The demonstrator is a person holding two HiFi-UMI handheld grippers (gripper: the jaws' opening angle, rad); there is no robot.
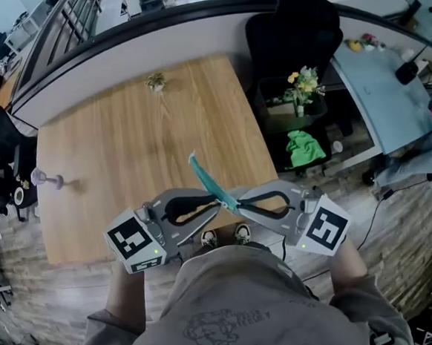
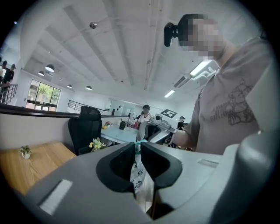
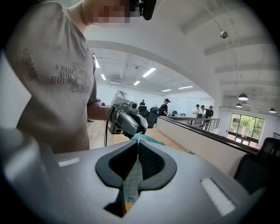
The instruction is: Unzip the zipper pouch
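Note:
A teal zipper pouch (image 1: 205, 178) hangs in the air over the near edge of the wooden table (image 1: 124, 145), seen edge-on and slanting up to the left. My left gripper (image 1: 220, 203) and right gripper (image 1: 239, 205) meet nose to nose at its lower end. In the left gripper view the left gripper (image 2: 138, 143) has its jaws closed on the pouch's white printed fabric (image 2: 139, 173), with a teal edge at the tips. In the right gripper view the right gripper (image 3: 137, 142) is shut on teal fabric (image 3: 131, 181) of the pouch. The zipper's slider is hidden.
A small potted plant (image 1: 155, 81) stands at the table's far side and a small purple object (image 1: 45, 179) at its left edge. To the right are a black chair (image 1: 294, 28), a crate with flowers (image 1: 299, 94) and a green cloth (image 1: 303, 146). The person's shoes (image 1: 222, 237) show below the grippers.

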